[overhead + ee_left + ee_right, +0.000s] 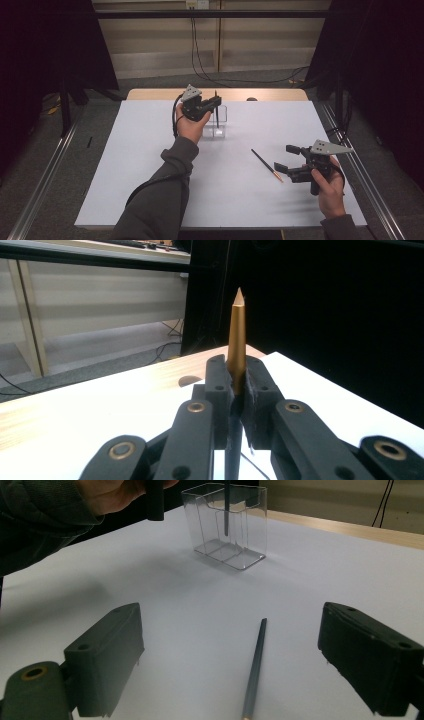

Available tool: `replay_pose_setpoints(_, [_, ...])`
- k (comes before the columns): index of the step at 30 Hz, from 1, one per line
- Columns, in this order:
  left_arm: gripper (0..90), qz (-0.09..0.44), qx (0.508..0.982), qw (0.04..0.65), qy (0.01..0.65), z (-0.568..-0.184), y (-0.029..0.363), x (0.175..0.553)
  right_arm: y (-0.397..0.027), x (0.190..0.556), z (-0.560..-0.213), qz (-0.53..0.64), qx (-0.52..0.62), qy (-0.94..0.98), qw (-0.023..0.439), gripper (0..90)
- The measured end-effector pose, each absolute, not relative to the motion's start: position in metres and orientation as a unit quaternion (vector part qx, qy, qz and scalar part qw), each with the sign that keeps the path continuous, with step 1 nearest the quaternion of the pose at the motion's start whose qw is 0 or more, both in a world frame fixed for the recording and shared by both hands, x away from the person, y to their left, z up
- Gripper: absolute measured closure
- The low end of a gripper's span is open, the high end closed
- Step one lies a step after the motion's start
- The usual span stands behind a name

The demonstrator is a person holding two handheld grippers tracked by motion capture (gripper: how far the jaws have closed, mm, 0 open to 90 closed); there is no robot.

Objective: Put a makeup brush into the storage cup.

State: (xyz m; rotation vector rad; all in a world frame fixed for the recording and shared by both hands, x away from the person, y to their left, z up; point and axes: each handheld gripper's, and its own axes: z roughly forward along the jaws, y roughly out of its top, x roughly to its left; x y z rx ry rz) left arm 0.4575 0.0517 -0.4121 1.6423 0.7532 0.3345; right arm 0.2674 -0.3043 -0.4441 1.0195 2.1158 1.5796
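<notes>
Left gripper [214, 104] clamped on a pencil [237, 340], upright over the clear holder [227, 527], upper centre of the high view.
Right gripper [230, 665] jaws apart, lower right; second pencil [266, 165] flat on the white table [150, 165] beside it.

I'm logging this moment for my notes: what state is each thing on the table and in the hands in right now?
Left tongs: shut on a pencil, held upright.
Held pencil: gold end up, lower end inside the clear holder.
Clear holder: upright on the table.
Second pencil: lying flat, untouched.
Right tongs: open, holding nothing.
</notes>
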Motion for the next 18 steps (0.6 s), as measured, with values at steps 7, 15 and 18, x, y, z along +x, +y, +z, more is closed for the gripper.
replay_pose_setpoints(7, [83.0,0.144,0.710,0.605,0.331,-0.4153,0.0514,0.4572,-0.3043,0.2675,-0.4440,0.551,0.356,0.739,0.154,10.4])
replay_pose_setpoints(15, [83.0,0.139,0.714,0.603,0.327,-0.4196,0.0527,0.4568,-0.3038,0.2677,-0.4440,0.551,0.356,0.738,0.155,10.4])
replay_pose_setpoints(18, [82.9,0.141,0.714,0.600,0.333,-0.4208,0.0523,0.4564,-0.3034,0.2680,-0.4441,0.552,0.355,0.739,0.155,10.4])
